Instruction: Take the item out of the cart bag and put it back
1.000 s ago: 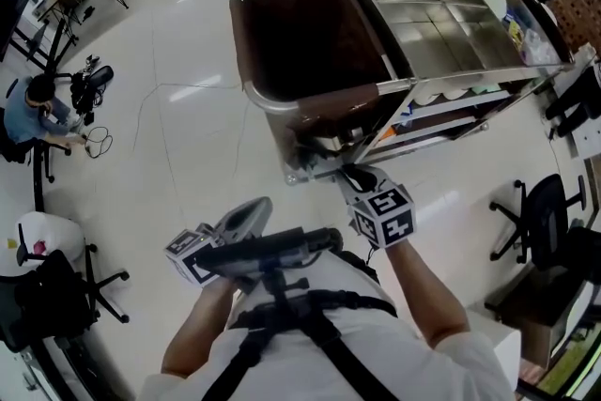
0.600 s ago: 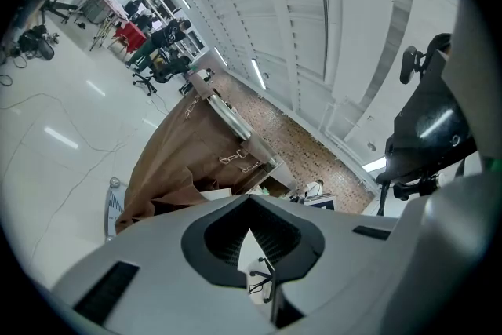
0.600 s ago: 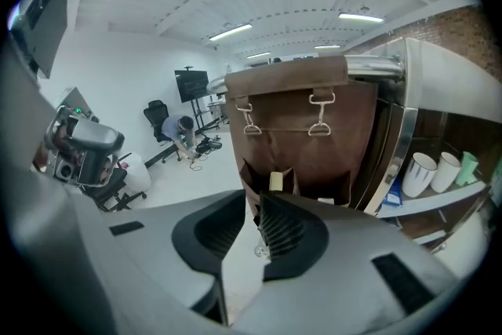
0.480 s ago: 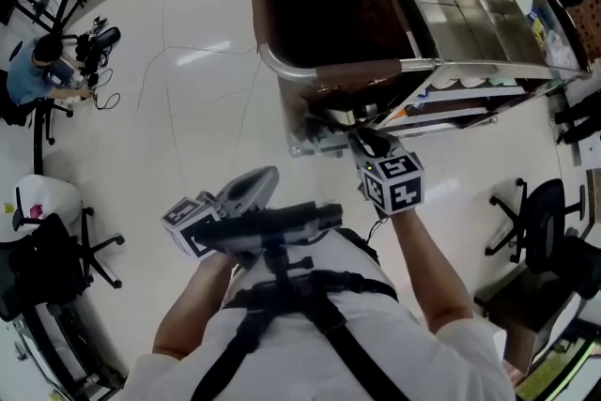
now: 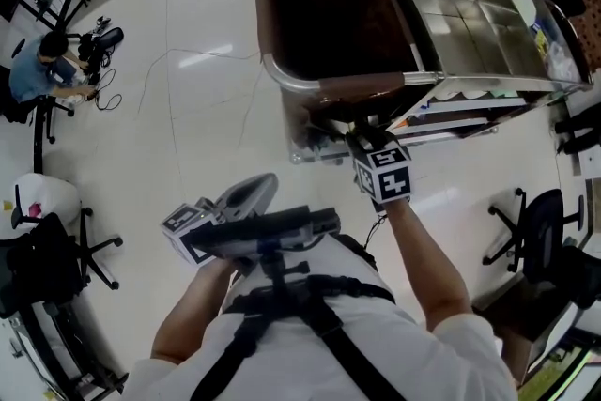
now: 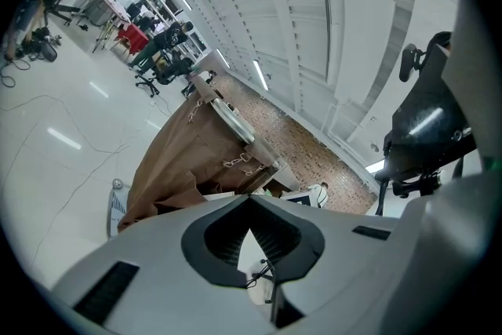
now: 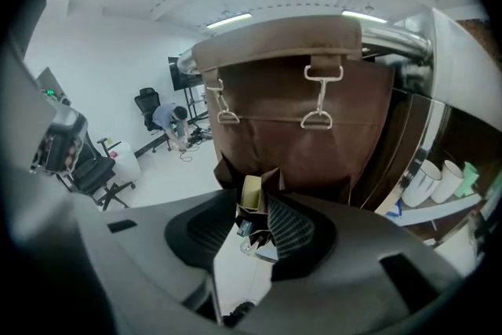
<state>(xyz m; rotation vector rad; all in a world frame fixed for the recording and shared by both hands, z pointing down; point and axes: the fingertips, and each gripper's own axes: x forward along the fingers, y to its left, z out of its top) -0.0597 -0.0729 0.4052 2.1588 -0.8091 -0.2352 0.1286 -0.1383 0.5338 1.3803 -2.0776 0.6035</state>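
Observation:
The brown cart bag hangs in a steel frame at the end of the cart. My right gripper is down at the bag's low front end. In the right gripper view the bag fills the middle, and a small tan item stands in a fold of the bag. My right gripper has the item between its jaws, which are opening with the pads off it. My left gripper stays by my body, shut and empty, and sees the bag from the side.
White cups stand on a shelf under the cart's steel top. A person crouches by camera gear and cables at the far left. Office chairs stand at the right and at the left.
My right gripper has moved a little up and closer to the bag's low front end. The left gripper has stayed by my body.

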